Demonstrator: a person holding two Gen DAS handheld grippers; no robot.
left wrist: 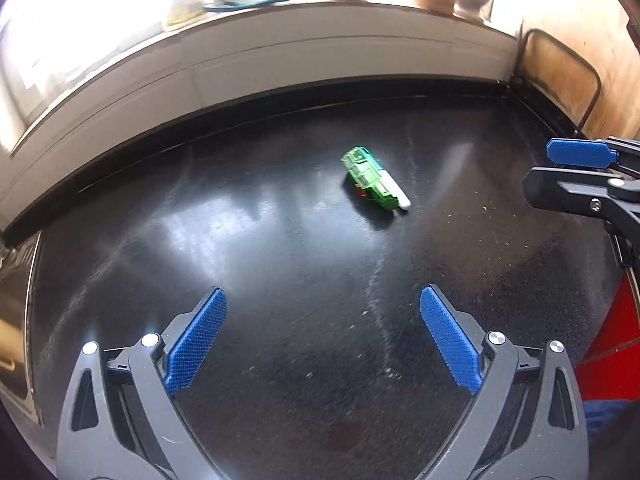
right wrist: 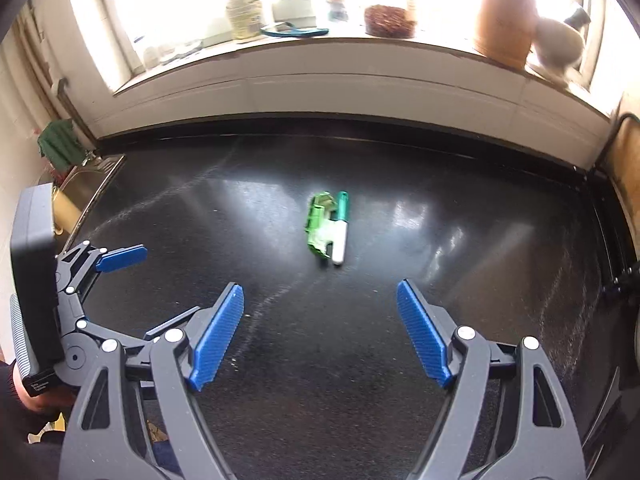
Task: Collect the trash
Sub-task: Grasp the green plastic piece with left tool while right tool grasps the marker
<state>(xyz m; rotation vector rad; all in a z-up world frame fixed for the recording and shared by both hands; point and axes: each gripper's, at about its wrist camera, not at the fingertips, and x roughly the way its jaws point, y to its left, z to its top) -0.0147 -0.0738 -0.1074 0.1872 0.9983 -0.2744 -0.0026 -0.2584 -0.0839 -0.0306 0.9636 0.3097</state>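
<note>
A crumpled green plastic wrapper (left wrist: 365, 176) (right wrist: 319, 222) lies on the black countertop (left wrist: 280, 264) (right wrist: 460, 232), with a white marker with a green cap (left wrist: 394, 190) (right wrist: 341, 228) right beside it. My left gripper (left wrist: 323, 308) hovers open above the counter, short of both, nothing between its blue pads. My right gripper (right wrist: 320, 304) is open too and holds nothing; the wrapper lies just beyond its fingertips. The left gripper (right wrist: 120, 258) shows at the left edge of the right wrist view, and a right gripper finger (left wrist: 580, 154) shows at the right edge of the left wrist view.
A bright windowsill (right wrist: 320, 52) runs behind the counter with a bottle (right wrist: 245, 10), a brown basket (right wrist: 390, 20), a clay jug (right wrist: 506, 20) and a pale jug (right wrist: 560, 46). A sink (right wrist: 84, 184) lies left of the counter. Something red (left wrist: 612, 340) sits at the right.
</note>
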